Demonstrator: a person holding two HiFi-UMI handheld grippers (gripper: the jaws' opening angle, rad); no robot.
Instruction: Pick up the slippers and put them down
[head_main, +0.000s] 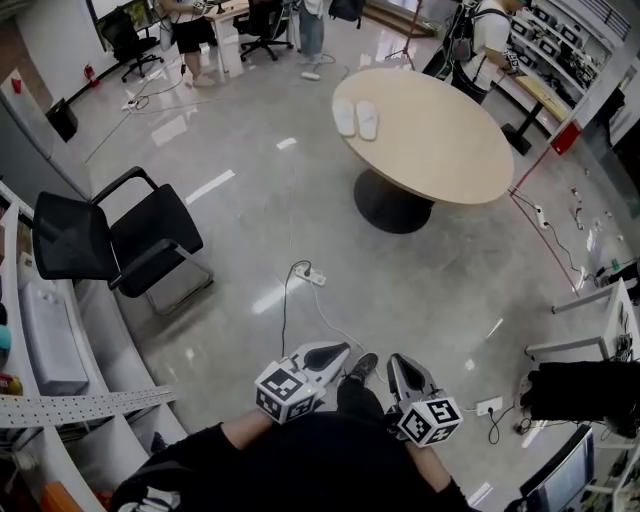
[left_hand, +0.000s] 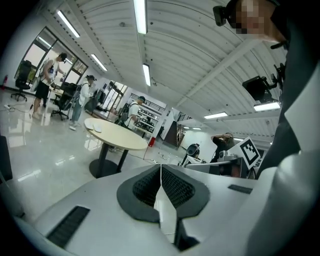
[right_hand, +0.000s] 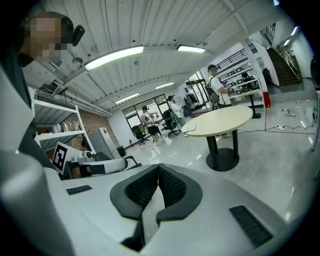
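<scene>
Polished grey floor (head_main: 250, 220) fills an open workroom. At the far left stands pale shelving (head_main: 50, 340), and just right of it a black chair (head_main: 110, 245) with armrests. Further right a white power strip (head_main: 315, 277) lies on the floor, its cable trailing toward the person's feet.

Low in the head view the left gripper (head_main: 335, 352) is held out in front of the body. Its own view shows the left gripper's (left_hand: 161, 167) jaws pressed together with nothing between them. A dark shoe (head_main: 362, 366) shows between the two grippers.

Well ahead, a round table (head_main: 450, 150) with a pale wood top stands on a dark pedestal. The slippers (head_main: 356, 118), a white pair, lie side by side near its left edge, far from both grippers.

The right gripper (head_main: 400, 362) sits just right of the shoe. Its own view shows its jaws likewise closed on nothing (right_hand: 159, 167), with the table (right_hand: 225, 120) and slippers (right_hand: 189, 127) in the distance. Several people (head_main: 480, 45) stand at the back of the room.
</scene>
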